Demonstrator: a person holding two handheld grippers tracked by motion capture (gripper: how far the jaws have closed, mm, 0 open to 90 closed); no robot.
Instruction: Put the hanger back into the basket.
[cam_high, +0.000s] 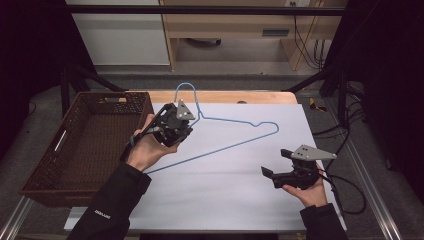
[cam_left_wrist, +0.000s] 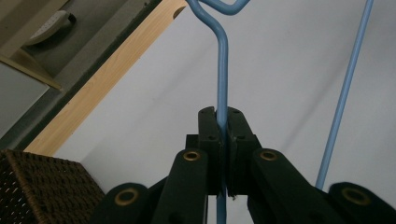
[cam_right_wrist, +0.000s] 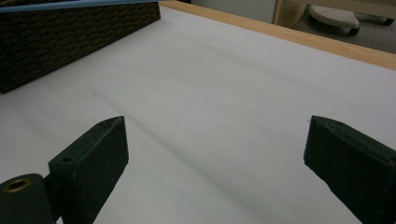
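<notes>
One blue wire hanger (cam_high: 235, 135), one woven basket (cam_high: 85, 145) and two tools are in the high view. The hanger lies across the middle of the frame, its hook (cam_high: 186, 90) pointing toward the top edge and its long bar running down to the lower left. The left tool (cam_high: 172, 131), held in a hand (cam_high: 147, 147) left of centre, is clamped on the hanger's neck just below the hook; in the left gripper view its two black jaws are pressed together on the blue wire (cam_left_wrist: 222, 88), which rises straight up between them, while another stretch of the hanger (cam_left_wrist: 345, 88) runs at the right of that frame. The right tool (cam_high: 272, 165) sits in the lower right of the high view, held in a hand (cam_high: 310, 192), well apart from the hanger; the right gripper view shows its jaws spread wide with nothing between them, above bare white surface.

The table (cam_high: 225, 96) has a light wooden top covered by a white sheet (cam_high: 235, 195). Beyond it, at the top of the frame, are grey floor, a pale cabinet and a wooden desk; cables trail at the right.

The dark brown basket stands at the left of the frame, beside the sheet, and nothing is visible inside it.
</notes>
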